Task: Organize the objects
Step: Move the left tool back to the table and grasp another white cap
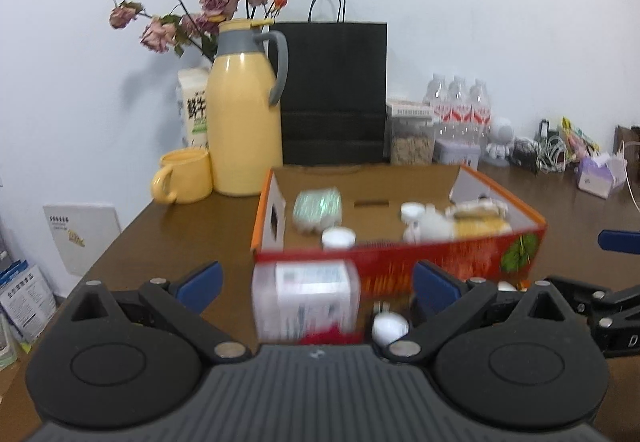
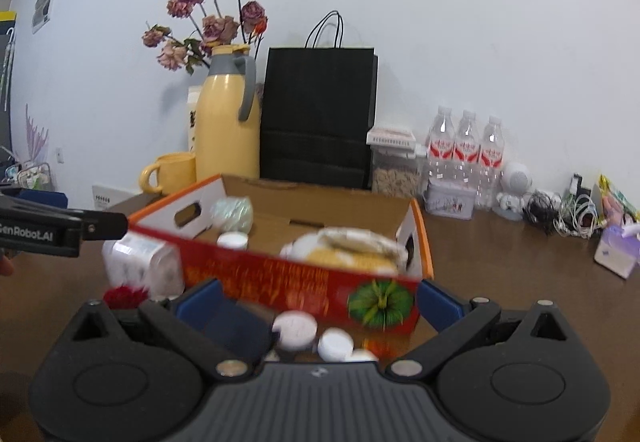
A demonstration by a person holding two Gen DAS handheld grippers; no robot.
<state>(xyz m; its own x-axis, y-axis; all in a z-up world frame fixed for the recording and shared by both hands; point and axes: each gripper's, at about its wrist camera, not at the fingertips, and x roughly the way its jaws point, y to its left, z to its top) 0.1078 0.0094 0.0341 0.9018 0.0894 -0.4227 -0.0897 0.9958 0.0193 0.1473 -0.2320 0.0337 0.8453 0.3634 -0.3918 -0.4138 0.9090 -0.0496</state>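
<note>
Right now the red box [image 1: 400,238] sits in the middle of the brown table [image 1: 168,242], already holding small jars and a bag. A white packet [image 1: 306,300] lies just outside it, at the box's 7 o'clock. The left claw [image 1: 316,282] is spread wide around the packet, not touching it. The right claw [image 2: 318,300] is spread wide too, above white lids [image 2: 335,344] at the box's 6 o'clock. The box wall stands in the way, so a lifted packet could bump it. The yellow jug [image 1: 244,113] and cup [image 1: 184,177] wait at 11 o'clock.
</note>
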